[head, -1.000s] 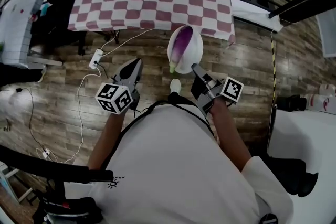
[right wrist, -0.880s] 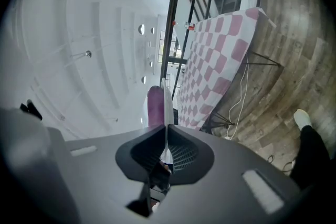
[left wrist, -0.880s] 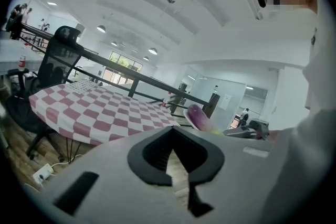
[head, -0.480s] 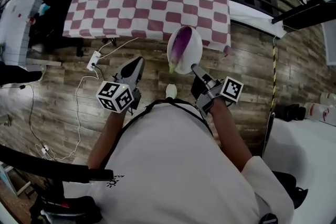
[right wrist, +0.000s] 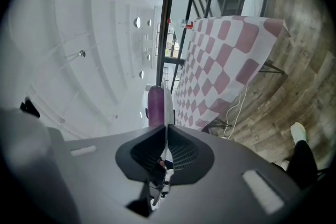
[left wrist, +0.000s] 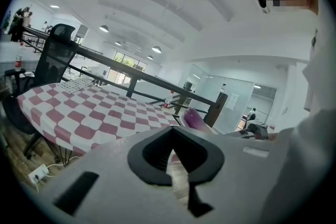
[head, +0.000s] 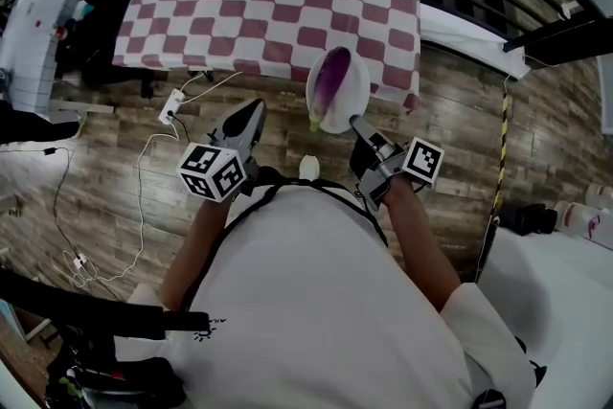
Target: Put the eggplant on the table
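The right gripper (head: 358,124) pinches the rim of a white plate (head: 356,97); the purple eggplant (head: 331,79) lies on that plate, held up by the near edge of the checked table (head: 268,5). The left gripper (head: 251,112) has its fingers closed together; nothing is in them.

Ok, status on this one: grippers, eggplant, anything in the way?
Right gripper clamped on plate rim; left gripper shut, empty. Eggplant on plate, short of table. Nothing seen in the way.
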